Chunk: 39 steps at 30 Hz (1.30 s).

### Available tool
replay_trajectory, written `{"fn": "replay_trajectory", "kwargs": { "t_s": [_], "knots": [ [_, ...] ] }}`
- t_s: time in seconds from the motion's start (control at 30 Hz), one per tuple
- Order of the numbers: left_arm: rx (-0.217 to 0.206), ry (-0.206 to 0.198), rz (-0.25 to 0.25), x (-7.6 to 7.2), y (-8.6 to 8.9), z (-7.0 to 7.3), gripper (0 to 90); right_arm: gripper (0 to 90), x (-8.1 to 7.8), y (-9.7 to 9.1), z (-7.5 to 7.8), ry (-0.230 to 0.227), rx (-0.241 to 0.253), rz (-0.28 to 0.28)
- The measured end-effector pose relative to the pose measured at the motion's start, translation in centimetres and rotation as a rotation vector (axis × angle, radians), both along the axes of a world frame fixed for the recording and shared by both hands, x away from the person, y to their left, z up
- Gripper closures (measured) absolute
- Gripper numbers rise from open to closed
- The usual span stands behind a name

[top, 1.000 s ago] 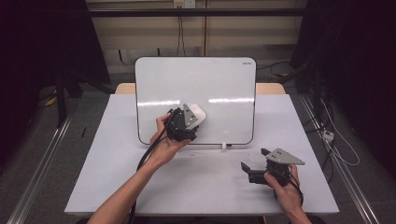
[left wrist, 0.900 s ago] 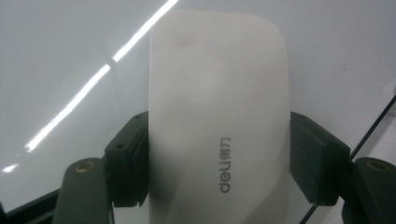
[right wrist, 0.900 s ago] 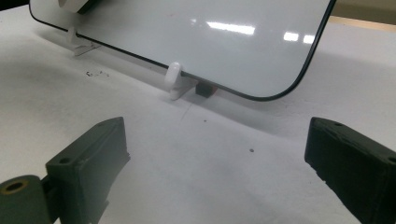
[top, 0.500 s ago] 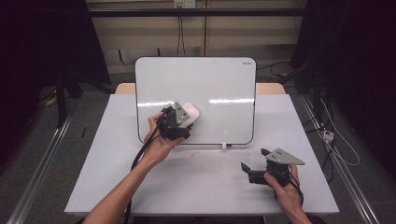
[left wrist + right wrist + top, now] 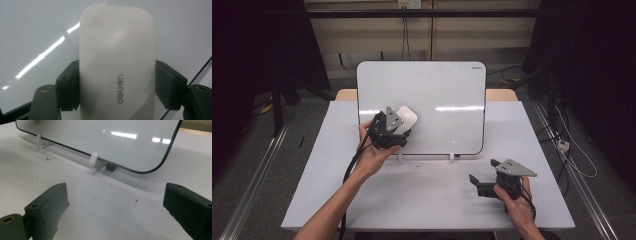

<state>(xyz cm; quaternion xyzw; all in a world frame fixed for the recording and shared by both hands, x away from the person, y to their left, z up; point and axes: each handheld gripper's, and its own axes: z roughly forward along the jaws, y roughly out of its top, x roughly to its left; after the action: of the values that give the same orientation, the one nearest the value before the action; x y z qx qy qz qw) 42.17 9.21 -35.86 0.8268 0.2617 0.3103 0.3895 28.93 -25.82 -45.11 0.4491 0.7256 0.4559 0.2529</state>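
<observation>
While the white tabletop [image 5: 432, 200] spreads across the lower middle of the high view, a whiteboard [image 5: 437, 95] stands upright on it at centre frame, propped on small white feet [image 5: 94, 161]. Its surface looks blank, with bright streaks of reflected light across it. In the right gripper view the board's black-edged lower corner sits at upper right, and a small dark and red block [image 5: 110, 167] lies just behind one foot, under the board's bottom edge.

The left gripper [image 5: 393, 129], left of centre in the high view, is raised to the board's lower left part. Its jaws are closed on the sides of a white eraser [image 5: 117, 62], marked "deli", which lies flat against the board.

The right gripper [image 5: 484, 182] rests low at lower right of the high view, in front of the board and apart from it, jaws spread wide with nothing between them.
</observation>
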Motion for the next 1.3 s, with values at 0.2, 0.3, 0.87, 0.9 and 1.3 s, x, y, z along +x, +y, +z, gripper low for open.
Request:
{"fn": "replay_trajectory", "kwargs": {
  "t_s": [0.2,0.3,0.87,0.9,1.3],
  "knots": [
    [-0.036,0.004,0.041,0.2,1.9,0.6,30.4,5.8,0.0,0.0,0.0,0.000,0.001,0.000],
    [-0.035,0.005,0.057,0.1,2.9,0.7,30.4,5.8,0.0,0.0,0.0,0.000,0.001,0.001],
    [-0.048,0.009,0.096,-0.8,5.6,0.9,30.4,5.8,0.3,0.0,0.0,0.005,0.009,-0.003],
    [-0.047,0.012,0.100,-0.8,5.8,0.8,30.4,5.8,0.4,0.0,0.0,0.001,0.008,-0.003],
    [-0.018,0.040,0.155,-1.3,7.6,-0.8,30.4,5.8,0.3,0.2,0.1,-0.003,0.005,0.002]
  ]
}}
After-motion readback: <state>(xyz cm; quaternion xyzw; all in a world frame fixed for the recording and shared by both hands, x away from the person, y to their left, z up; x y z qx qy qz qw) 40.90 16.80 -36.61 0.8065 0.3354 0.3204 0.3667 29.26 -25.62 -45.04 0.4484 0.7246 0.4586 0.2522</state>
